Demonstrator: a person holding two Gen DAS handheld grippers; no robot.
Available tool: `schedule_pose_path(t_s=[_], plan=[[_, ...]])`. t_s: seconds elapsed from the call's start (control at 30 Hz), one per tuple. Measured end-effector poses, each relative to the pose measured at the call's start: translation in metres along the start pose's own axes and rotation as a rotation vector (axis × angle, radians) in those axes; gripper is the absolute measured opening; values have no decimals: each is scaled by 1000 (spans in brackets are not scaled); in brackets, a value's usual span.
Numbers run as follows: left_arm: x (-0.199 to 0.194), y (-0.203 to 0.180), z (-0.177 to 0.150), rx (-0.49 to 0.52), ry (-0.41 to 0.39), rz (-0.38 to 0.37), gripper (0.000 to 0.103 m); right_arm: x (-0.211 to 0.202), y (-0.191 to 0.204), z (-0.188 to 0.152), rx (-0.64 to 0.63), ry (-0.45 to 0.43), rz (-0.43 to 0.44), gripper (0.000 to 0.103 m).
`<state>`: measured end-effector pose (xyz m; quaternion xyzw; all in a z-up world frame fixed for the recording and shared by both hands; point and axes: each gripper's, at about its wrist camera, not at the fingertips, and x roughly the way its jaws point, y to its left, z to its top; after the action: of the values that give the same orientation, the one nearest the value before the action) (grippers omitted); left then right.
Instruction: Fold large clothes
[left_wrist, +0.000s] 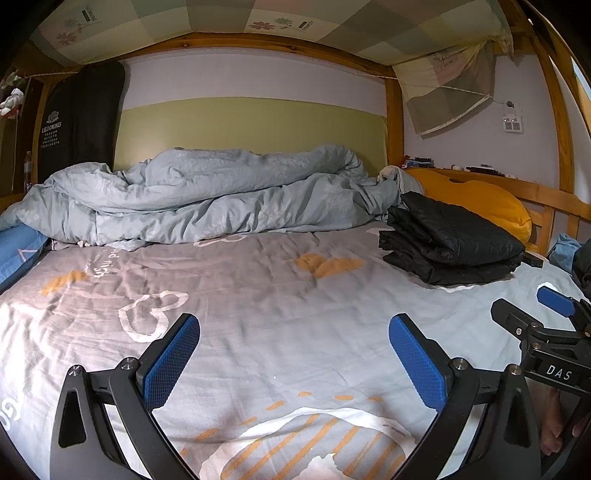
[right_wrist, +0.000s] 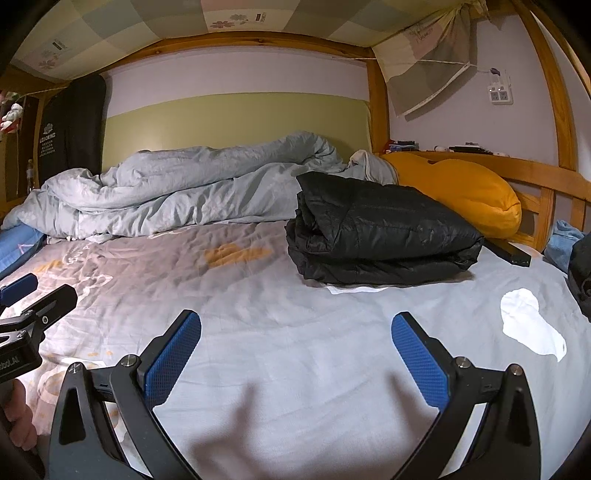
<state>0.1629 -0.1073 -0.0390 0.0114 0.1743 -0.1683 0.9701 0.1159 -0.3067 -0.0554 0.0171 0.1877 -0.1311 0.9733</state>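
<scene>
While both tools hover low over the bed sheet (left_wrist: 280, 306), neither one holds anything: the left gripper (left_wrist: 294, 362) has its blue pads spread wide apart with only bare sheet between them, and the right gripper (right_wrist: 296, 360) is spread the same way. The black jacket (right_wrist: 380, 232) lies already folded into a thick, neat bundle at about 1 o'clock in the right wrist view and about 2 o'clock in the left wrist view, resting on the sheet just in front of the orange pillow (right_wrist: 461, 192). It seems to be put there, toward the head of the bed, so that the middle of the bed stays free for work. At 12 o'clock the grey-blue duvet (left_wrist: 207, 195) is pushed in a crumpled roll against the wall, probably for the same reason. Judging from this, the folding of this garment looks finished, and the empty grippers are drawn back from it.
</scene>
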Motion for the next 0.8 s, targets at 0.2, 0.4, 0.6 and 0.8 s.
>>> schedule_pose_path(t_s=[0.2, 0.4, 0.6, 0.8], plan=[[0, 1, 0, -4, 2, -2, 103, 0, 1, 0, 1, 0, -1, 102], [0, 3, -1, -8, 5, -2, 103, 0, 0, 0, 0, 0, 0, 103], [0, 3, -1, -6, 4, -1, 103, 0, 0, 0, -1, 0, -1, 102], [0, 3, -1, -6, 5, -1, 103, 0, -1, 0, -2, 0, 0, 103]])
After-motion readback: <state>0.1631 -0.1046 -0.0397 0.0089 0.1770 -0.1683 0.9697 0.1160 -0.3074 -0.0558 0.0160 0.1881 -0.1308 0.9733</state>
